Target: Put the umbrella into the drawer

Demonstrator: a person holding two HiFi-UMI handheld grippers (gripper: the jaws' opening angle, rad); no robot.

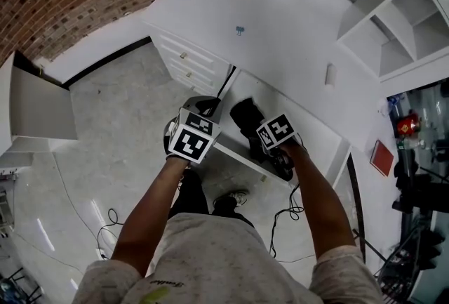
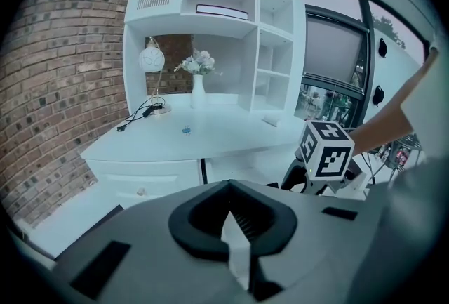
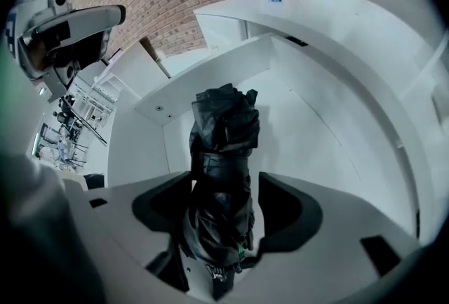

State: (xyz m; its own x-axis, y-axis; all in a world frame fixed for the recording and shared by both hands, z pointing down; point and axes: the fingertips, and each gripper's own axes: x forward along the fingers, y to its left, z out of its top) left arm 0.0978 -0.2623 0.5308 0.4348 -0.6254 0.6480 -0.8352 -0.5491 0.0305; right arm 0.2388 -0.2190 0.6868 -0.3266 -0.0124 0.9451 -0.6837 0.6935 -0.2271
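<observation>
Above drawer (image 3: 309, 120), umbrella (image 3: 223, 134) is straddled by released right tongs (image 3: 226, 215); left tongs (image 2: 231, 225) clenched, empty. Fabric could be snagged, dragged out.

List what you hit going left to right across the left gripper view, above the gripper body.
brick wall → globe lamp → vase of flowers → open shelf cubbies → marker cube → person's forearm

Folded black umbrella (image 3: 221, 148) in open white drawer (image 3: 309, 127)
</observation>
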